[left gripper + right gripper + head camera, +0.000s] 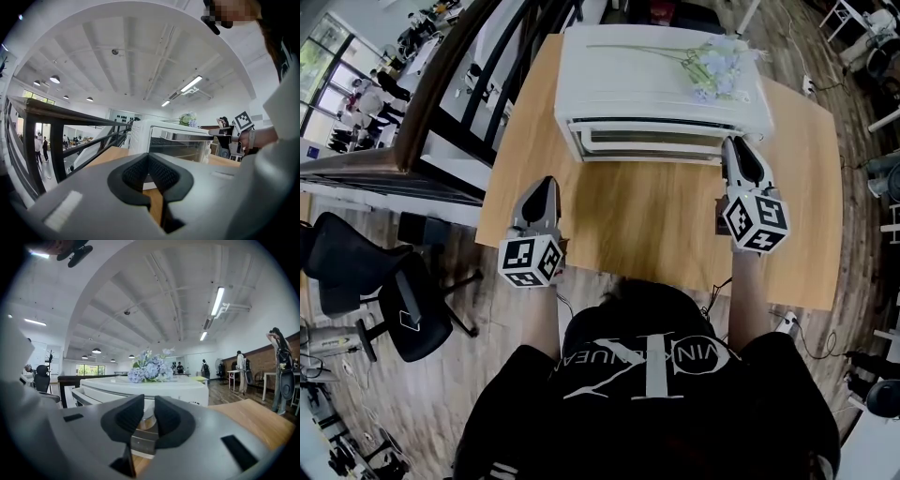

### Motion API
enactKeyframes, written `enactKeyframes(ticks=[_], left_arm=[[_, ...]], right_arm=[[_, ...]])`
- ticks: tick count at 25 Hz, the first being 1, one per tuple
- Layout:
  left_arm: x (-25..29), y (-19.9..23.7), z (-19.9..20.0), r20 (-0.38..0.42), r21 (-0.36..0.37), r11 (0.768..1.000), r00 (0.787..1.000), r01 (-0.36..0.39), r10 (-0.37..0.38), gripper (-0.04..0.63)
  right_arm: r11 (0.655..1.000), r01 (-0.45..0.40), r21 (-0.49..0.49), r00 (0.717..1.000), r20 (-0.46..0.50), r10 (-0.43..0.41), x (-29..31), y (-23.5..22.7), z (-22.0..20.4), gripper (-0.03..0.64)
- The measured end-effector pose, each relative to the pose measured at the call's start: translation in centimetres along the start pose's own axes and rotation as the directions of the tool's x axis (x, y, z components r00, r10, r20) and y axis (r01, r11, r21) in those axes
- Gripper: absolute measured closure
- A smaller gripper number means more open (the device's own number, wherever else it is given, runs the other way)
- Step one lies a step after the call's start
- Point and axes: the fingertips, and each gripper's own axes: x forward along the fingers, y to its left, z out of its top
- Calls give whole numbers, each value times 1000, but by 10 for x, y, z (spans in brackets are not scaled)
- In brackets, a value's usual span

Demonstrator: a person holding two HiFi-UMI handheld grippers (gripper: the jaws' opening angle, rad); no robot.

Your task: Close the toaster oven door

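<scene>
Right hand-held gripper point(734, 148) is up at the front right corner of the toaster oven point(656, 84), its jaws drawn in to a narrow slit and pinched on the right end of the silver door handle point(140, 441). The door point(180, 147) stands upright against the oven front, though I can't tell if it is fully seated. Left hand-held gripper point(547, 183) sits well apart over the near left part of the table point(647, 216), pads together at the tips with nothing between them. The oven is at the table's far edge, pale blue flowers point(712, 66) lying on its top
</scene>
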Motion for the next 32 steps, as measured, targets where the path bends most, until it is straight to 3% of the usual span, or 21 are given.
enactKeyframes(ticks=[9, 13, 20, 32], left_arm=[[-11, 12, -2, 0, -1, 999, 999, -45, 45, 583], [-16, 17, -2, 1, -4, 998, 998, -62, 62, 583], [-27, 21, 3, 15, -4, 997, 997, -77, 77, 583], [-34, 8, 4, 21, 6, 1000, 999, -30, 29, 583]], right_arm=[[1000, -3, -24, 1000, 11, 3, 11, -1, 5, 548], [998, -20, -58, 1000, 7, 20, 15, 2, 5, 589], [997, -73, 31, 996, 49, 72, 12, 5, 14, 589], [998, -62, 32, 997, 39, 61, -21, 12, 6, 592]])
